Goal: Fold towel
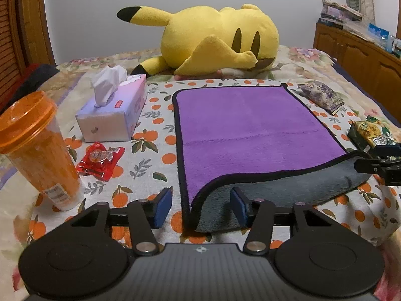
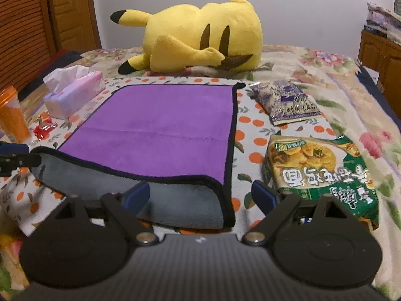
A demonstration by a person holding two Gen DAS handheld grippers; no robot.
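A purple towel (image 1: 250,130) with a black hem and grey underside lies on the orange-print cloth (image 1: 155,160). Its near edge is turned over, so a grey strip (image 1: 275,198) shows. My left gripper (image 1: 201,207) is open, its fingers either side of the towel's near left corner. My right gripper (image 2: 200,197) is open around the near right corner of the towel (image 2: 160,130); its left finger lies over the grey flap (image 2: 175,200). Each gripper shows at the edge of the other's view.
On the left stand an orange cup (image 1: 37,148), a tissue box (image 1: 112,110) and a red candy packet (image 1: 100,160). On the right lie a purple snack bag (image 2: 285,102) and a green noodle packet (image 2: 318,173). A yellow plush (image 1: 215,40) lies behind the towel.
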